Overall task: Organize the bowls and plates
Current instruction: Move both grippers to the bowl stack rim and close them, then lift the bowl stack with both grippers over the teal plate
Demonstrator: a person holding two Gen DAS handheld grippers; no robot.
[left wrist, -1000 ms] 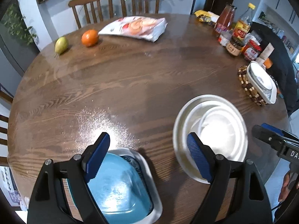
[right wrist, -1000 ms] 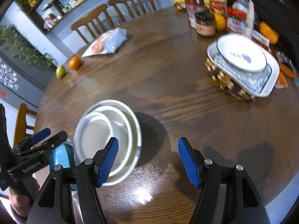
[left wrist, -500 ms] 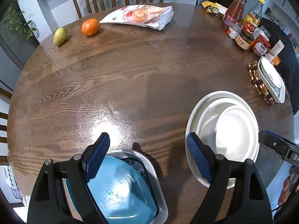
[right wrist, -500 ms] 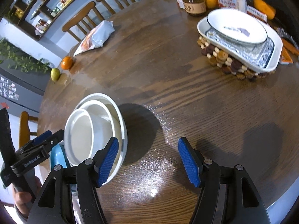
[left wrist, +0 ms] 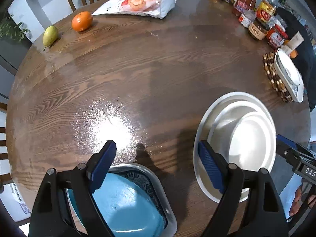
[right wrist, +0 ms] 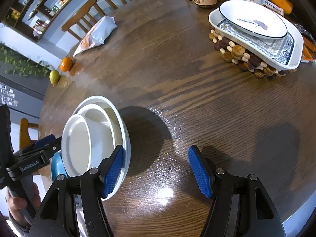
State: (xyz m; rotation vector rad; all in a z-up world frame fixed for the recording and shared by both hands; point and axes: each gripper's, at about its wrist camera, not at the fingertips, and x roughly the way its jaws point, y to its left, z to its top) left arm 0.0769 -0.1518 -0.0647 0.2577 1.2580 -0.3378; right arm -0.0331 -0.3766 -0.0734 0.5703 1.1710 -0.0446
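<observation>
A stack of nested white bowls (left wrist: 243, 138) sits on the round wooden table (left wrist: 138, 79) near its front edge; it also shows in the right wrist view (right wrist: 94, 136). A blue dish (left wrist: 126, 203) lies in a patterned rectangular plate (left wrist: 158, 185) under my left gripper (left wrist: 158, 162), which is open and empty above them. My right gripper (right wrist: 156, 169) is open and empty, just right of the bowl stack. A round white plate (right wrist: 252, 17) rests on a patterned rectangular plate (right wrist: 284, 45) on a beaded trivet (right wrist: 237, 53) at the far right.
A snack bag (left wrist: 138, 2), an orange (left wrist: 82, 20) and a pear (left wrist: 50, 35) lie at the far edge. Bottles and jars (left wrist: 258, 17) crowd the back right. Wooden chairs (right wrist: 110, 4) stand behind the table.
Both grippers have pulled back and tilted, so the table appears lower and farther in both views. The bowls and plates have not moved. Both grippers stay open.
</observation>
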